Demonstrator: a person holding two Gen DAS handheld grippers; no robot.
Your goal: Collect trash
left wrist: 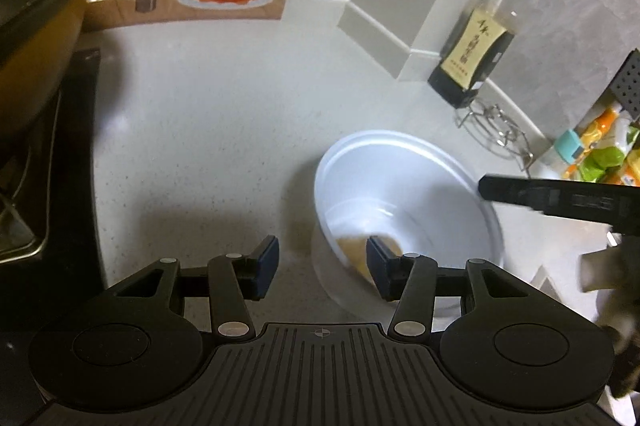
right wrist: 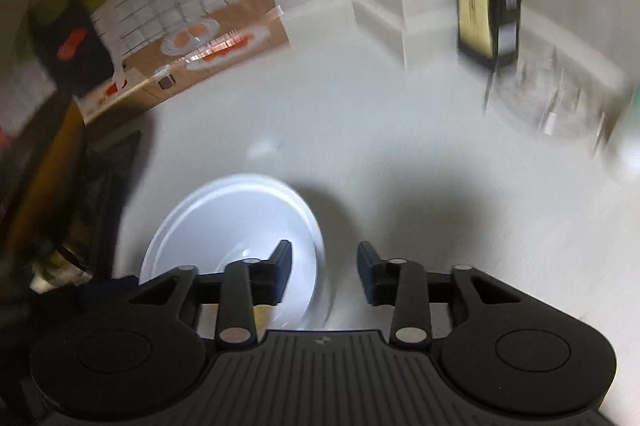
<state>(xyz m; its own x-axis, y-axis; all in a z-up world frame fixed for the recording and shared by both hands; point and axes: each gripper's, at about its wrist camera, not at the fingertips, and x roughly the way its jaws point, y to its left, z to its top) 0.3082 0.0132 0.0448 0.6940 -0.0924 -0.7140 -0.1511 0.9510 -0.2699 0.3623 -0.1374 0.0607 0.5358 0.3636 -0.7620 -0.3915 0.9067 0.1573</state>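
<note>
The white bowl is sitting on the pale counter, low and right of the middle in the left wrist view. Something small and yellowish is lying at the bottom of it. It may be a scrap of trash, but the picture is too blurry there to be sure.

The left gripper is hanging just at the near rim of the bowl. Its jaws are standing wide apart with nothing between them, and one blue pad is showing in front of the yellowish bit. The right gripper is showing in its own view at the bottom middle, with the bowl off to its lower left. Its jaws are partly apart and are holding nothing; only bare counter is lying between them.

So the job looks only partly done. One scrap seems to be in the bowl, and neither gripper is carrying anything.

Farther out, a dark bottle is standing by the wall at the upper right. A wire rack is lying just below it. A dark pan is filling the upper left.
</note>
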